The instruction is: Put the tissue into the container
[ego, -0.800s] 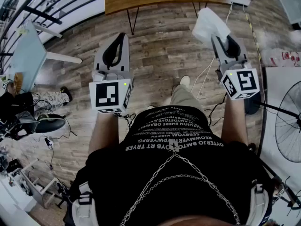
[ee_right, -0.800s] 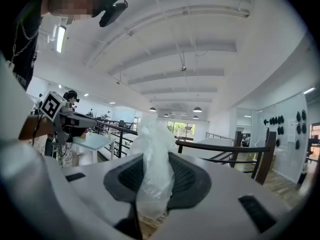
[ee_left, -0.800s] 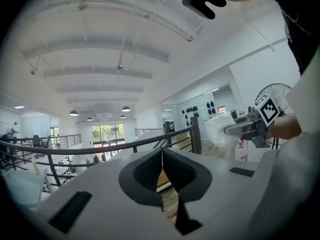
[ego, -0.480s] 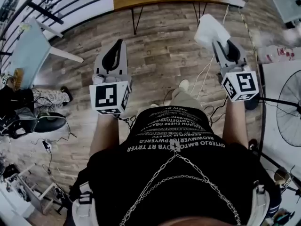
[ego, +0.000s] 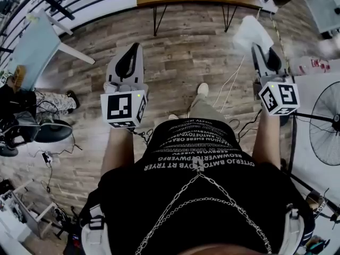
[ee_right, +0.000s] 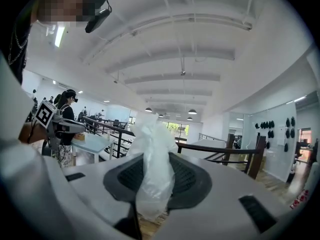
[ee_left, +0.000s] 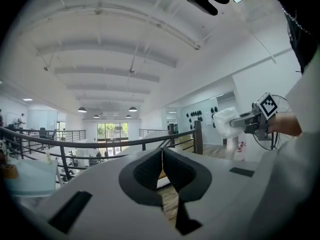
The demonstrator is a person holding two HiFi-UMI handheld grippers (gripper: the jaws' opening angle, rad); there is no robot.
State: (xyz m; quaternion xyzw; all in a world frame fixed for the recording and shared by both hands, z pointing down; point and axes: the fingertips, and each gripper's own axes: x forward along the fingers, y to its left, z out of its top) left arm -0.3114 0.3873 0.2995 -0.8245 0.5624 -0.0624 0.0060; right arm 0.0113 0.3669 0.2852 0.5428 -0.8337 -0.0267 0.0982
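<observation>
White tissue [ego: 253,32] pinched in right tool [ego: 260,47], left tool [ego: 134,48] closed, shirt lettering [ego: 195,156] illegible

The head camera looked steeply down from above onto the left gripper [ego: 129,54], the right gripper [ego: 264,47] and the floor [ego: 186,47]. Each gripper camera rode close behind its jaws, facing up and outward; both shared the far railing [ee_left: 100,144].

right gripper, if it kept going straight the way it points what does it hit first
Nothing close, it seems. Past the tissue in the right gripper, its view shows open room up to a dark railing. Depth is hard to judge.
</observation>
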